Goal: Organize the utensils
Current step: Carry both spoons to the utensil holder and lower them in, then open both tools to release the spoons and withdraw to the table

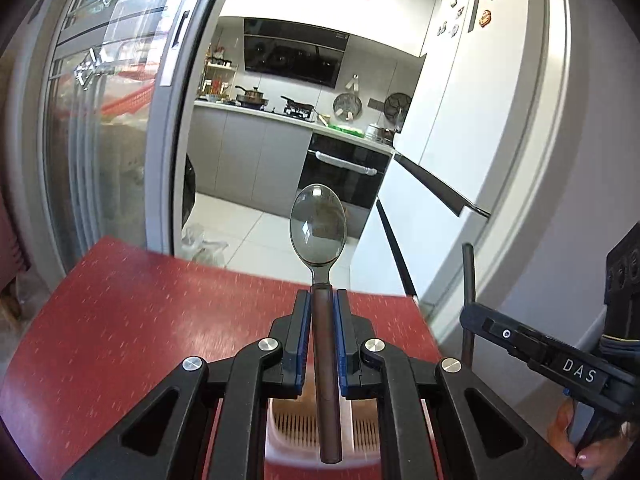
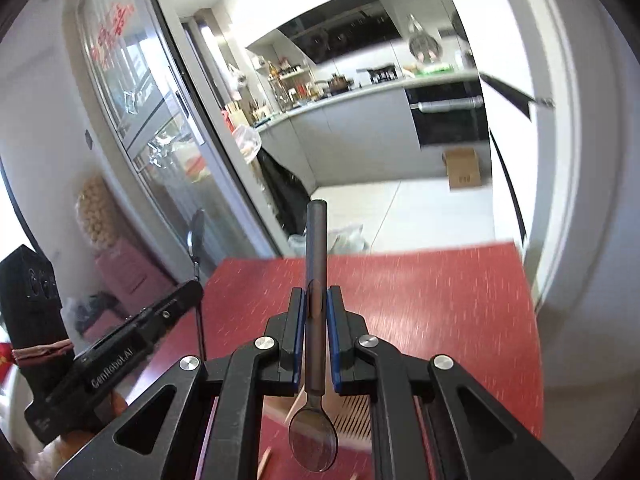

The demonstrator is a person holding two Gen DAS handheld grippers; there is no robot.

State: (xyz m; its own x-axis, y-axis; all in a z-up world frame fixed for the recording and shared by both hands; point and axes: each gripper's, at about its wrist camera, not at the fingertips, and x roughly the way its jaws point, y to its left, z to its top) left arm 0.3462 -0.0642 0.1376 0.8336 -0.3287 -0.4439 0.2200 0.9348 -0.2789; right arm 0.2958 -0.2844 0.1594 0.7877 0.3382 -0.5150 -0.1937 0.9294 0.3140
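My left gripper is shut on a spoon with a dark brown handle, bowl pointing forward and up, held above the red table. My right gripper is shut on a second spoon, handle pointing forward, its bowl hanging back under the gripper. The right gripper also shows at the right edge of the left wrist view with its spoon handle upright. The left gripper shows at the left of the right wrist view. A pale slotted utensil holder sits below the left gripper; it also shows in the right wrist view.
The red table's far edge faces an open kitchen doorway. A glass sliding door stands at the left, a white fridge at the right. A cardboard box sits on the kitchen floor.
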